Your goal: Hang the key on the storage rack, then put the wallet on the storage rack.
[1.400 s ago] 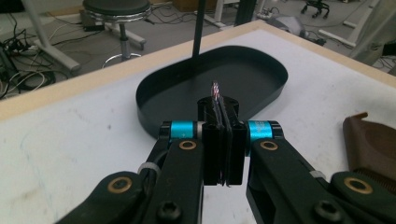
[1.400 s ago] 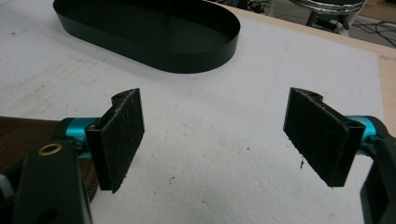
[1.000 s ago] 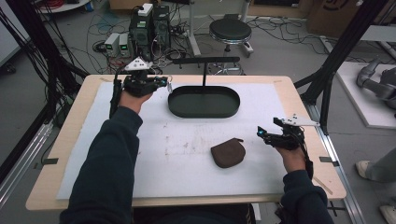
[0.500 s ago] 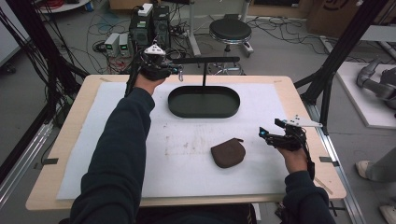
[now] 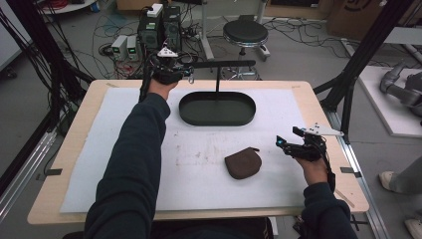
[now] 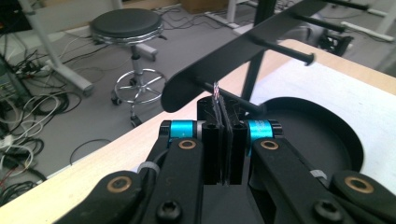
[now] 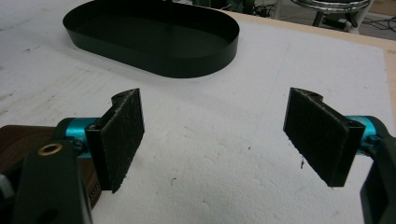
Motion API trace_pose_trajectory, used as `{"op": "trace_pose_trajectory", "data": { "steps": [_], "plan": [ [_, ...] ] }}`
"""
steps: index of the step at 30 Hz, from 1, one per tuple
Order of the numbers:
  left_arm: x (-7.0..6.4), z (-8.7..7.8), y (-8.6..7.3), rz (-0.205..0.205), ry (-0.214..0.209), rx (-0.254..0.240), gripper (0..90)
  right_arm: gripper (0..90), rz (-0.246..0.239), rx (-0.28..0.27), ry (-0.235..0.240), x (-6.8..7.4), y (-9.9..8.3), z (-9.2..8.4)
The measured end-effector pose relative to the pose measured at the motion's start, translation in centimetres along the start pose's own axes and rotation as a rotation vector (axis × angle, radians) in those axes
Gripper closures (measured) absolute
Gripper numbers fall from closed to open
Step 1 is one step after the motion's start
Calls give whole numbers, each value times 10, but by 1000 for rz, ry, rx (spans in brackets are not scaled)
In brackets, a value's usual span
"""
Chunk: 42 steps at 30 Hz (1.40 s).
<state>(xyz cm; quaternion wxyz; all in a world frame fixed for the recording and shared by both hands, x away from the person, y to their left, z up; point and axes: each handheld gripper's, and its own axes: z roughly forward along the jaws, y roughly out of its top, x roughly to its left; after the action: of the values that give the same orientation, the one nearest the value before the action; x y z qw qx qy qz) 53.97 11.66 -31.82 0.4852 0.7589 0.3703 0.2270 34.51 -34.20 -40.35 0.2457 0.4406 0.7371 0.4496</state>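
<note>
Black oval tray (image 5: 217, 118) on white foam mat (image 5: 124, 164); brown pouch (image 5: 243, 163) near released right gripper (image 5: 288, 145); left gripper (image 6: 223, 140) clenched on thin cord (image 6: 216, 89) by stand (image 5: 217, 64).

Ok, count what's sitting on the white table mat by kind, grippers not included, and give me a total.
Black oval metal stand with tray base and hanging bar: 1
Brown zipped pouch: 1
Total: 2

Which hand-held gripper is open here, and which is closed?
The right hand-held gripper is open: its pads stand wide apart over the white mat, near the brown pouch. The left hand-held gripper is shut, pinching something thin by the black stand.
</note>
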Motion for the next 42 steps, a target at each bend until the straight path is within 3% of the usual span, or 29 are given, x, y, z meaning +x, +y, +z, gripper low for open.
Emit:
{"op": "trace_pose_trajectory", "data": {
  "steps": [1, 2, 3, 6, 8, 11, 12, 13, 14, 15, 25, 37, 41, 42],
  "plan": [
    [-1, 0, -2, -8, 11, 5, 715, 206, -5, -2, 0, 0, 0, 0],
    [-2, -1, -5, -10, 22, 10, 667, 206, -2, -2, 0, 0, 0, -1],
    [-3, -3, -9, -18, 33, 4, 667, 206, -2, -2, 0, 0, 0, -1],
    [-3, -13, -21, -37, 45, 3, 525, 206, -9, -3, 1, 0, 0, 0],
    [-3, -25, -32, -76, 43, -15, 480, 206, -13, -3, 5, 2, 1, 0],
    [-5, -44, -48, -96, 43, -45, 404, 206, -20, -9, 8, 3, 2, 1],
    [-6, -50, -52, -101, 41, -59, 301, 206, -24, -7, 10, 5, 3, 2],
    [-8, -56, -56, -107, 40, -73, 301, 206, -24, -7, 10, 5, 3, 2],
    [-9, -61, -59, -108, 42, -79, 200, 206, -28, -1, 15, 7, 3, 4],
    [-12, -69, -64, -108, 47, -89, 172, 206, -35, 3, 16, 9, 4, 5],
    [-27, -118, -99, -88, 38, -156, 173, 206, -56, -5, 27, 17, 6, 3],
    [-33, -147, -150, -110, 53, -131, 172, 204, -102, 20, 98, 28, 8, 13],
    [-37, -155, -163, -90, 50, -119, 172, 204, -148, 64, 142, 35, 7, 20],
    [-38, -156, -165, -93, 48, -116, 173, 204, -190, 88, 168, 42, 7, 23]
  ]
}}
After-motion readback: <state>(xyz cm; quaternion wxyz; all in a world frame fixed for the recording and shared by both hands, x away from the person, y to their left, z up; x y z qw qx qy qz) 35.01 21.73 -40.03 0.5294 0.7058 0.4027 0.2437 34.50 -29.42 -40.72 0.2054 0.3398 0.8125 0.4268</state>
